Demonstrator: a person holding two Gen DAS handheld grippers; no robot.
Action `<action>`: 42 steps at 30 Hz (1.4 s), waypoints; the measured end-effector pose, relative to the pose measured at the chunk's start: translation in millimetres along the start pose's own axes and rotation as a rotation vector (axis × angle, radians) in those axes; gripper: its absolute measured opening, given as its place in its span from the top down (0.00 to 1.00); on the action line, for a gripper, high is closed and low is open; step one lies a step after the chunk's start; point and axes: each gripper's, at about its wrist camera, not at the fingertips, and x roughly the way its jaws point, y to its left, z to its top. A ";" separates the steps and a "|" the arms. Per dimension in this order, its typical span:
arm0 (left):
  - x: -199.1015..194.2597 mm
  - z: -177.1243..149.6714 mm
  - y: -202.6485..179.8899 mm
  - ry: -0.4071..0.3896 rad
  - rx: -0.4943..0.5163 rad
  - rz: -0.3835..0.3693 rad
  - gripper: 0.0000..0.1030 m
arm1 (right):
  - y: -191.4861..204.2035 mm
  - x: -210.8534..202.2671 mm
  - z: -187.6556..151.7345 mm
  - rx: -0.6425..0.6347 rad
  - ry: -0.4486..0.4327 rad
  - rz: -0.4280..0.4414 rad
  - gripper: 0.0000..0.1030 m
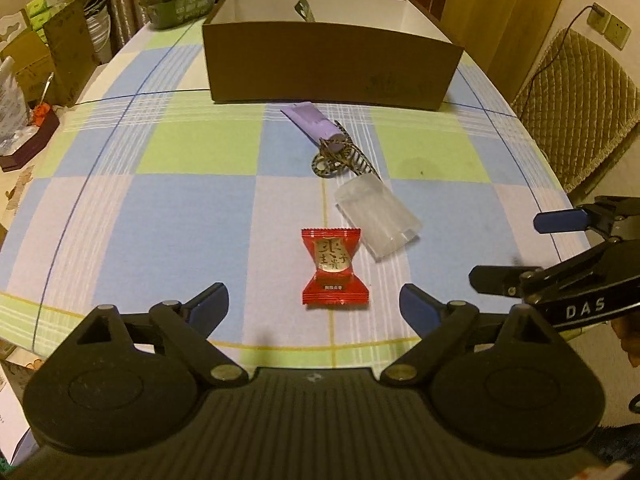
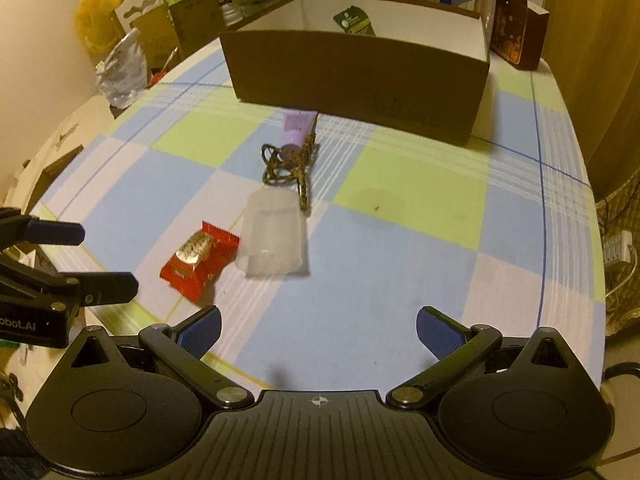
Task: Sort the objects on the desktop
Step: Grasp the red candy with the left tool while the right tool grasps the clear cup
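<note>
A red candy packet (image 1: 334, 267) lies on the checked tablecloth just ahead of my open, empty left gripper (image 1: 314, 308). Right of it lies a clear plastic case (image 1: 378, 218), then a patterned cord (image 1: 340, 156) and a purple tube (image 1: 314, 122) farther back. A brown cardboard box (image 1: 328, 68) stands at the back with a green packet (image 1: 303, 8) inside. In the right wrist view my right gripper (image 2: 318, 330) is open and empty, hovering near the table's front; the candy (image 2: 198, 258), case (image 2: 274, 236), cord (image 2: 288, 164), tube (image 2: 298, 128) and box (image 2: 356, 80) lie ahead.
My right gripper shows at the right edge of the left wrist view (image 1: 560, 256), the left one at the left edge of the right wrist view (image 2: 60, 256). A padded chair (image 1: 576, 92) stands right of the table. Boxes and bags (image 2: 120, 40) crowd the far left.
</note>
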 end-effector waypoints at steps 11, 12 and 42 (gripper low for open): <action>25.6 1.1 -2.6 0.043 0.014 -0.015 0.18 | -6.2 20.0 -1.8 0.013 0.048 -0.027 0.02; 28.2 1.2 -2.5 0.048 0.015 -0.017 0.18 | -6.9 21.5 -1.8 0.017 0.053 -0.029 0.02; 92.6 25.2 4.4 0.101 0.102 -0.043 0.63 | -22.8 47.2 21.0 0.114 0.067 -0.047 0.02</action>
